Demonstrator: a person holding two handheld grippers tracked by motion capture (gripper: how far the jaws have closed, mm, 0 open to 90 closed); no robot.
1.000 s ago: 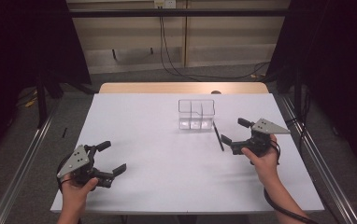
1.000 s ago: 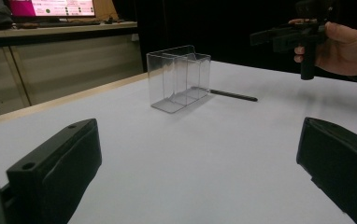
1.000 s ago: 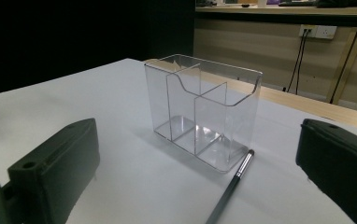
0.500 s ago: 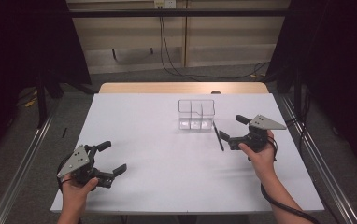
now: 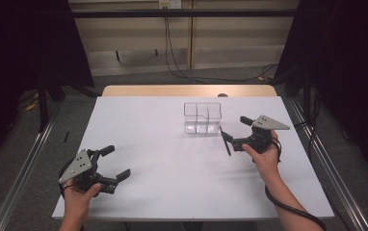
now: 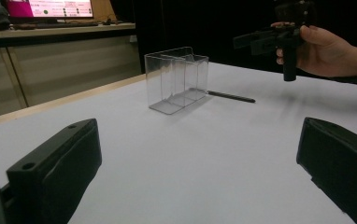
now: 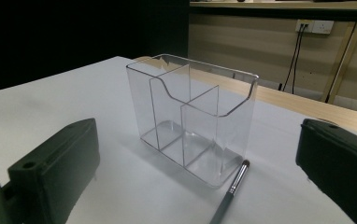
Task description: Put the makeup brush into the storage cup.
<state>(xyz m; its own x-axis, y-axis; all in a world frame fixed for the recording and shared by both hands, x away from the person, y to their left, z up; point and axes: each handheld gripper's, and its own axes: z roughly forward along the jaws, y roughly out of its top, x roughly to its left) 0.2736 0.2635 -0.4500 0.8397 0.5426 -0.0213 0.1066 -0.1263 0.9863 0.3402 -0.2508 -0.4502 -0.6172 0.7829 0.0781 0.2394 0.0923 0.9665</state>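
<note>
Lying flat on the white surface (image 5: 172, 144), a slim dark brush (image 5: 226, 140) rests just beside the near right corner of a clear plastic organizer (image 5: 202, 117), its tip touching or almost touching the base of that box. In the right gripper view the brush (image 7: 229, 192) runs between the two black fingers toward the camera, its metal ferrule and rounded end against the organizer (image 7: 190, 116), which stands upright and shows three compartments with nothing in them. The right gripper (image 5: 237, 131) hangs just right of the brush, held in a hand (image 5: 265, 156), fingers spread wide and gripping nothing; whether it touches the brush I cannot tell. The left gripper (image 5: 117, 162) sits well apart at the near left of the surface, held in the other hand (image 5: 80, 196), its fingers likewise wide open and empty. From the left gripper view the organizer (image 6: 175, 78) stands far off with the brush (image 6: 230, 96) stretching out to its right, below the other gripper (image 6: 279, 37).
</note>
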